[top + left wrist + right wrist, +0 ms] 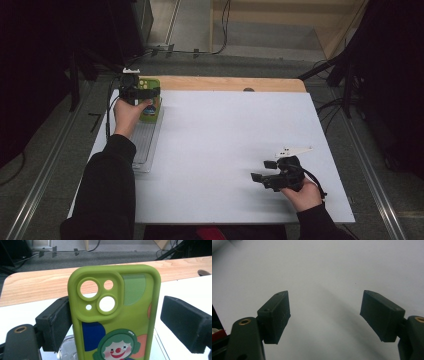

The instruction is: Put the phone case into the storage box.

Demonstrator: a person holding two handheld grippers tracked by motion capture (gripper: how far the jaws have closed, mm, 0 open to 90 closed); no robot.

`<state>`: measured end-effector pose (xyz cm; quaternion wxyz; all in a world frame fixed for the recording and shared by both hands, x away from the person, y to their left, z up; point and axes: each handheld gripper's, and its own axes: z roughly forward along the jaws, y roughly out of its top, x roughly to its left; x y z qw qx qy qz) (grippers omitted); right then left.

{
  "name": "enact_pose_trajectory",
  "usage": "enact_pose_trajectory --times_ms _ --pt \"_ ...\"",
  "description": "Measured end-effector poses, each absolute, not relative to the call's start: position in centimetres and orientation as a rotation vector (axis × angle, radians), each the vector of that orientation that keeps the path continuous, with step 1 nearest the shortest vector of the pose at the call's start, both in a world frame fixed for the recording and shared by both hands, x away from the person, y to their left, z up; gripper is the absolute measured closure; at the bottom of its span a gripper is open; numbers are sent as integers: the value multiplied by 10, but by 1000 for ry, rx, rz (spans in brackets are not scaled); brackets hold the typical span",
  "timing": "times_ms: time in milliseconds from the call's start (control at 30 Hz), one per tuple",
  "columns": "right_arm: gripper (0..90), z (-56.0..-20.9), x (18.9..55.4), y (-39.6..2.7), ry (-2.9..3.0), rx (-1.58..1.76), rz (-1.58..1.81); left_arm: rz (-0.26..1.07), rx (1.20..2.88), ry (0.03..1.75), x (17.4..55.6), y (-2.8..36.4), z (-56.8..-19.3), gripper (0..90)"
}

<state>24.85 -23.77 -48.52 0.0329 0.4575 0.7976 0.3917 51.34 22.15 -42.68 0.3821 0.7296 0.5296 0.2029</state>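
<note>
A lime-green phone case [117,322] with a clown print and round camera holes stands upright between the jaws of my left gripper [115,315]. The left pad [57,322] lies against the case's edge, and the right pad [185,322] stands a sliver off it, so the gripper is open. In the high view the case [152,95] is at the table's far left with the left gripper [142,93] around it. My right gripper [264,170] rests low at the near right, open, with only bare white sheet between its pads [324,315].
A clear plastic tray [145,142] lies along the left edge under the case. A white sheet [225,145] covers most of the wooden table [225,83]. A small dark spot [248,89] sits at the back edge. Cables and dark stands surround the table.
</note>
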Motion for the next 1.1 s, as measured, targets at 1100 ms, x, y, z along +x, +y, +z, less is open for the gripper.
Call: enact_pose_trajectory --times_ms 1100 --pt "221 -484 249 -240 2444 1423 1211 312 1921 1344 473 228 -374 54"
